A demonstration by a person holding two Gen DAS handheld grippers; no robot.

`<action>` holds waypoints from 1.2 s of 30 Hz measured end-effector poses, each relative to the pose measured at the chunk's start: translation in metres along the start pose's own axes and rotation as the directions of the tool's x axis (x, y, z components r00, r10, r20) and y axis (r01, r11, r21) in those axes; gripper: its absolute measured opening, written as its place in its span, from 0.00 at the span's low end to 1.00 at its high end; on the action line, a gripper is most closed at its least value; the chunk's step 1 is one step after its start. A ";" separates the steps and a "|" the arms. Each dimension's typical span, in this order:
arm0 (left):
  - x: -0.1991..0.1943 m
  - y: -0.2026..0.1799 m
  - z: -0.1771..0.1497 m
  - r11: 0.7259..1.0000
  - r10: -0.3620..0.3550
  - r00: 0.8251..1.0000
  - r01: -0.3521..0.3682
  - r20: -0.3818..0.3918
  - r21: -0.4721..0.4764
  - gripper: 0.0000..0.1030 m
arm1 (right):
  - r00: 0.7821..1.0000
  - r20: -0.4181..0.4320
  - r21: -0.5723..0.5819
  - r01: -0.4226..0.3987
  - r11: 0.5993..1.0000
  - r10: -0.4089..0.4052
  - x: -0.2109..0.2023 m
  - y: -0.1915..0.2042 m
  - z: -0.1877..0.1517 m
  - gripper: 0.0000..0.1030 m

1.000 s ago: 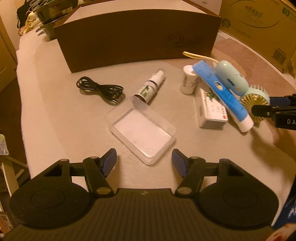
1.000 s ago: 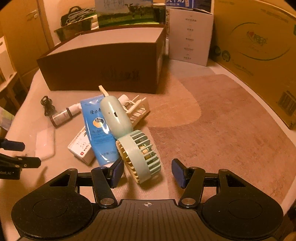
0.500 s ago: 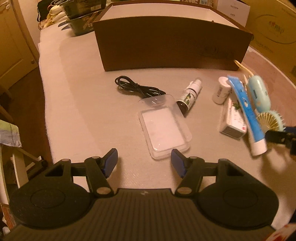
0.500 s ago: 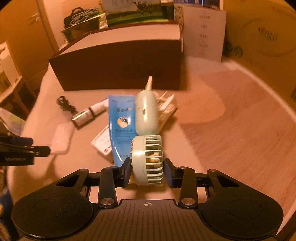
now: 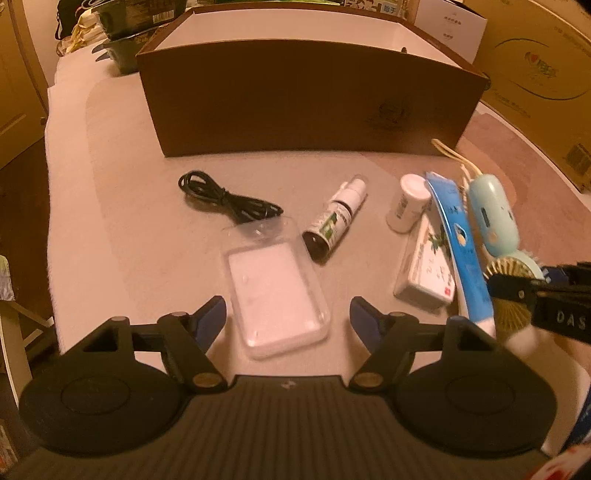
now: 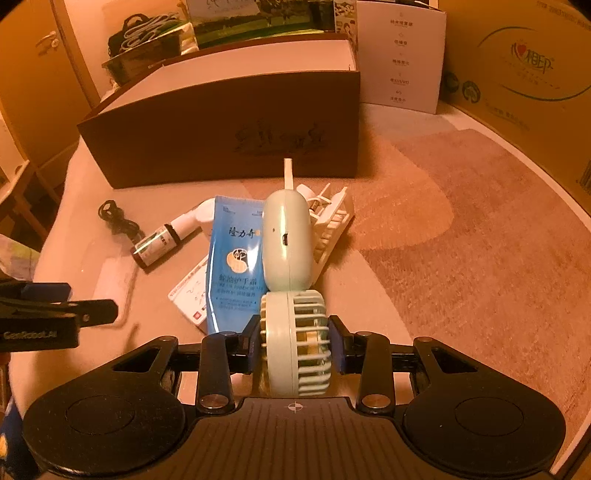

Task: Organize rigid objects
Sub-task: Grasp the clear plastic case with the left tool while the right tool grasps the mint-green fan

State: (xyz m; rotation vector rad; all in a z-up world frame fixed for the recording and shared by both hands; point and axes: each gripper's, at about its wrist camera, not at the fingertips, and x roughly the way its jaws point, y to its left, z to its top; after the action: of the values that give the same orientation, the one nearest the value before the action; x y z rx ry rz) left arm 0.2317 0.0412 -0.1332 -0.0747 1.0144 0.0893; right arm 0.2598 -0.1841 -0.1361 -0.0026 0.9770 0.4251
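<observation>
My right gripper (image 6: 295, 345) is shut on the round head of a pale green handheld fan (image 6: 286, 243), whose handle lies over a blue tube (image 6: 232, 258) and a white comb-like piece (image 6: 332, 225). My left gripper (image 5: 287, 315) has its jaws opening, with the near end of a clear plastic case (image 5: 275, 291) lying between the fingers, untouched. Also on the mat: a small spray bottle (image 5: 338, 216), a white pill bottle (image 5: 408, 203), a white medicine box (image 5: 428, 273) and a coiled black cable (image 5: 225, 197). The right gripper shows in the left wrist view (image 5: 524, 291).
A large open brown box (image 5: 306, 107) stands behind the objects. Cardboard cartons (image 6: 524, 74) line the right side, and a white carton (image 6: 400, 55) stands beyond the box. Bags and clutter (image 5: 122, 22) sit at the back left. The table edge (image 5: 50, 206) drops off at the left.
The right gripper has shut on the fan's head and turned the fan straight in front of it. The left gripper has swung over the clear case and widened its jaws.
</observation>
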 end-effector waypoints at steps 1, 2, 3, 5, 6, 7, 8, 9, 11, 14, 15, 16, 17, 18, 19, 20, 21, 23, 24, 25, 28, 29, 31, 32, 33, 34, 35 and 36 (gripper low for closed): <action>0.002 0.000 0.002 1.000 0.003 1.000 -0.003 0.004 0.002 0.69 | 1.000 0.001 0.002 0.001 1.000 -0.001 0.001 0.000 0.000 0.36; 0.004 0.000 0.004 1.000 0.011 1.000 -0.011 0.006 0.003 0.67 | 1.000 0.001 0.004 0.003 1.000 -0.003 0.002 0.000 0.001 0.36; 0.007 0.000 0.005 1.000 0.019 1.000 -0.019 0.007 0.005 0.65 | 1.000 0.001 0.003 0.004 1.000 -0.004 0.003 0.000 0.001 0.36; 0.010 0.003 0.006 0.999 0.032 0.999 -0.032 0.006 0.001 0.57 | 1.000 0.006 0.001 0.005 1.000 -0.005 0.001 0.001 -0.001 0.36; 0.010 0.005 0.006 1.000 0.031 1.000 -0.031 0.003 -0.003 0.55 | 1.000 0.006 -0.002 0.003 1.000 -0.003 0.000 0.001 -0.002 0.35; 0.009 0.007 0.004 1.000 0.025 1.000 -0.025 0.003 -0.005 0.53 | 1.000 0.005 -0.005 0.004 1.000 -0.004 -0.001 0.001 -0.002 0.35; 0.008 0.008 0.002 1.000 0.021 1.000 -0.021 0.002 0.000 0.52 | 1.000 -0.001 -0.007 0.005 1.000 -0.005 -0.002 0.001 -0.004 0.34; 0.006 0.009 0.000 1.000 0.023 1.000 -0.023 0.000 0.010 0.52 | 1.000 -0.007 -0.006 0.004 1.000 -0.004 -0.003 0.001 -0.005 0.34; 0.001 0.009 -0.007 0.999 0.033 0.999 -0.033 0.000 0.036 0.52 | 1.000 -0.016 -0.006 -0.001 1.000 0.001 -0.007 0.001 -0.008 0.34; -0.002 0.011 -0.012 0.998 0.031 1.000 -0.031 -0.005 0.047 0.52 | 1.000 -0.025 -0.003 -0.011 1.000 0.011 -0.011 0.000 -0.012 0.34; -0.001 0.011 -0.012 0.998 0.028 1.000 -0.027 -0.011 0.050 0.52 | 1.000 -0.018 0.006 -0.013 1.000 0.013 -0.012 -0.001 -0.012 0.34; 0.001 0.011 -0.011 0.998 0.030 0.999 -0.029 -0.015 0.050 0.51 | 1.000 -0.020 0.009 -0.014 1.000 0.014 -0.011 -0.001 -0.012 0.34; 0.002 0.010 -0.011 0.998 0.033 0.999 -0.032 -0.019 0.049 0.52 | 1.000 -0.023 0.010 -0.012 1.000 0.012 -0.010 0.000 -0.011 0.34; 0.004 0.010 -0.009 0.998 0.032 0.999 -0.031 -0.022 0.049 0.52 | 1.000 -0.025 0.009 -0.008 1.000 0.009 -0.009 0.000 -0.010 0.35; 0.005 0.008 -0.007 0.998 0.032 0.999 -0.031 -0.022 0.048 0.52 | 1.000 -0.030 0.004 -0.004 1.000 0.004 -0.007 0.001 -0.009 0.35; 0.007 0.008 -0.006 0.998 0.031 0.999 -0.030 -0.023 0.049 0.52 | 0.999 -0.032 0.001 -0.001 1.000 0.001 -0.005 0.002 -0.008 0.35; 0.008 0.007 -0.004 0.998 0.031 0.999 -0.030 -0.023 0.051 0.52 | 0.999 -0.032 -0.001 0.002 1.000 -0.002 -0.004 0.002 -0.008 0.35; 0.011 0.006 -0.002 0.998 0.034 0.999 -0.032 -0.024 0.062 0.52 | 0.999 -0.034 -0.005 0.009 1.000 -0.010 -0.001 0.003 -0.006 0.35; 0.012 0.005 -0.001 0.997 0.036 0.999 -0.035 -0.023 0.069 0.52 | 0.999 -0.036 -0.008 0.012 1.000 -0.013 0.000 0.004 -0.006 0.35; 0.013 0.004 0.000 0.997 0.038 0.999 -0.036 -0.023 0.074 0.52 | 0.999 -0.039 -0.011 0.015 1.000 -0.015 0.001 0.005 -0.006 0.35; 0.013 0.002 0.000 0.996 0.042 0.999 -0.040 -0.020 0.078 0.52 | 0.999 -0.045 -0.014 0.025 1.000 -0.026 0.002 0.006 -0.005 0.34; 0.013 0.002 0.000 0.996 0.039 0.999 -0.037 -0.020 0.082 0.52 | 0.998 -0.047 -0.015 0.029 0.999 -0.030 0.002 0.007 -0.005 0.34; 0.011 0.002 -0.002 0.996 0.033 0.999 -0.031 -0.021 0.084 0.52 | 0.998 -0.051 -0.022 0.041 0.999 -0.042 0.001 0.009 -0.005 0.34; 0.009 0.003 -0.003 0.996 0.032 0.999 -0.031 -0.018 0.084 0.52 | 0.998 -0.052 -0.026 0.046 0.999 -0.047 -0.001 0.010 -0.005 0.34; 0.008 0.003 -0.003 0.996 0.033 0.999 -0.031 -0.014 0.084 0.52 | 0.997 -0.052 -0.029 0.047 0.998 -0.049 -0.002 0.010 -0.006 0.34; 0.006 0.003 -0.004 0.996 0.033 0.999 -0.032 -0.012 0.084 0.52 | 0.998 -0.050 -0.031 0.048 0.998 -0.049 -0.004 0.011 -0.006 0.34; 0.003 0.004 -0.004 0.996 0.031 0.999 -0.031 -0.008 0.083 0.51 | 0.998 -0.044 -0.032 0.048 0.998 -0.049 -0.007 0.012 -0.007 0.34; 0.001 0.005 -0.004 0.996 0.030 1.000 -0.029 -0.003 0.082 0.51 | 0.998 -0.041 -0.034 0.048 0.998 -0.049 -0.010 0.012 -0.006 0.34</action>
State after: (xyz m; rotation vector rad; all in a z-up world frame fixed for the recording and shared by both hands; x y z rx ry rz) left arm 0.2278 0.0454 -0.1361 0.0147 1.0223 0.0747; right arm 0.2460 -0.1776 -0.1295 -0.0652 1.0089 0.3974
